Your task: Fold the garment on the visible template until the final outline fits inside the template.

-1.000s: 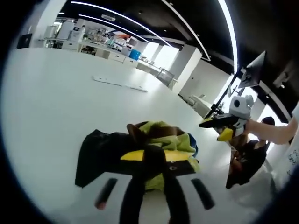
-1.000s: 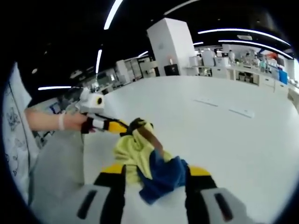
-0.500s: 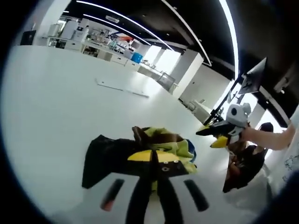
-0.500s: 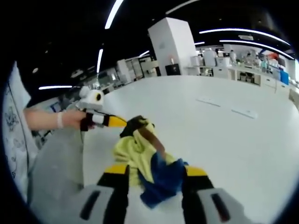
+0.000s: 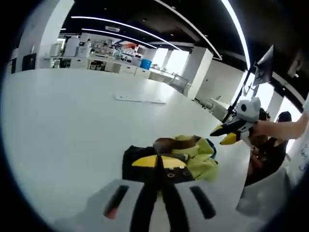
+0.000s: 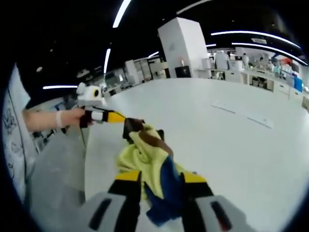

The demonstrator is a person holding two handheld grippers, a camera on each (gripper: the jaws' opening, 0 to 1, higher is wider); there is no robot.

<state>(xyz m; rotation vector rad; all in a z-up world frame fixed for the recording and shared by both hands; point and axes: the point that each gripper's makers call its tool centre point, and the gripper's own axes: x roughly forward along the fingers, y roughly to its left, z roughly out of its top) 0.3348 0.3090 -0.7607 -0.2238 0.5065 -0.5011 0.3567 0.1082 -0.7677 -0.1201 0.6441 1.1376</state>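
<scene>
Garment (image 5: 193, 154) bunched, partly behind left tool (image 5: 159, 162).

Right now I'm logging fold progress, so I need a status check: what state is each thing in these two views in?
Garment: crumpled in a yellow, blue, brown and black heap on the white table, not yet folded flat.
Left gripper: jaws closed together on the garment's black part.
Right gripper: jaws narrowed around the blue and yellow fabric, gripping it.
Two white strips: lying flat on the table, farther off.
</scene>
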